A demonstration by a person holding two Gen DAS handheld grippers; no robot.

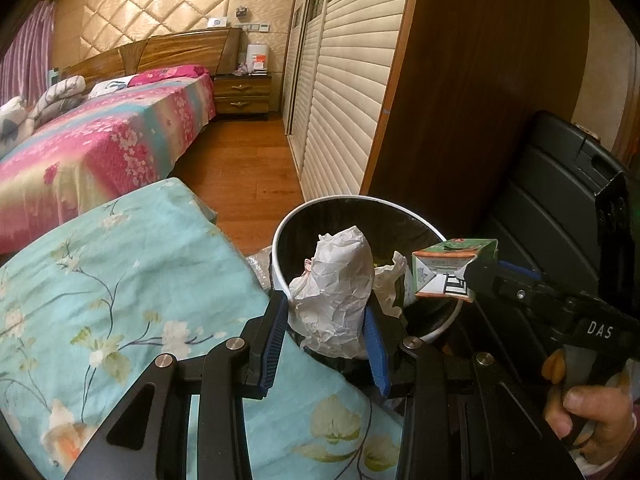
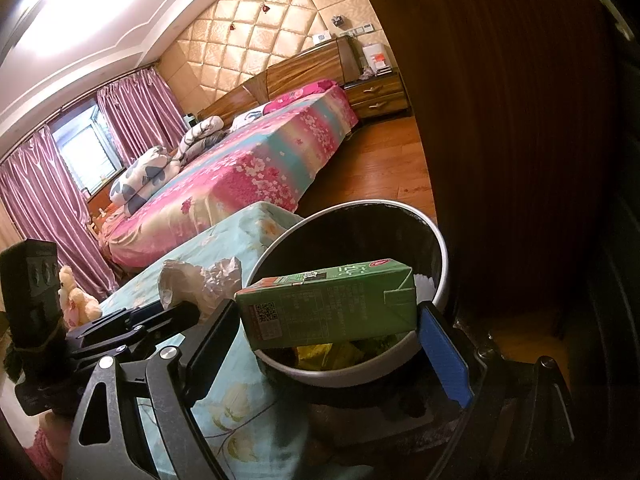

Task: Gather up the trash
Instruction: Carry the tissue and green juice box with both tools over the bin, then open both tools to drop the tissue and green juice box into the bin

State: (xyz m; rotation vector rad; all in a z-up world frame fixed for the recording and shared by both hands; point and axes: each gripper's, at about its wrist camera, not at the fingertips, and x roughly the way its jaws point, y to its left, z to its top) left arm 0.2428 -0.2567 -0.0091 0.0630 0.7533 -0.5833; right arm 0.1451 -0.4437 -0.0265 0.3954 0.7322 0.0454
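Observation:
My left gripper (image 1: 326,304) is shut on a crumpled white paper wad (image 1: 336,280), held just above the near rim of the white bin (image 1: 280,240) with a black liner. More crumpled paper (image 1: 390,280) lies inside the bin. My right gripper (image 2: 328,312) is shut lengthwise on a green drink carton (image 2: 328,300), which hangs over the bin (image 2: 440,264). Yellow and green scraps (image 2: 320,358) lie at the bottom. The left wrist view shows the carton (image 1: 452,270) and right gripper (image 1: 460,276) at the bin's right side. In the right wrist view, the left gripper (image 2: 180,308) carries the paper wad (image 2: 200,284).
A turquoise floral cloth (image 1: 120,300) covers the surface left of the bin. A dark wooden wardrobe side (image 1: 480,100) and a black ribbed panel (image 1: 540,208) stand right of it. A pink floral bed (image 1: 100,152) and wooden floor (image 1: 248,168) lie beyond. A person's hand (image 1: 588,412) grips the right handle.

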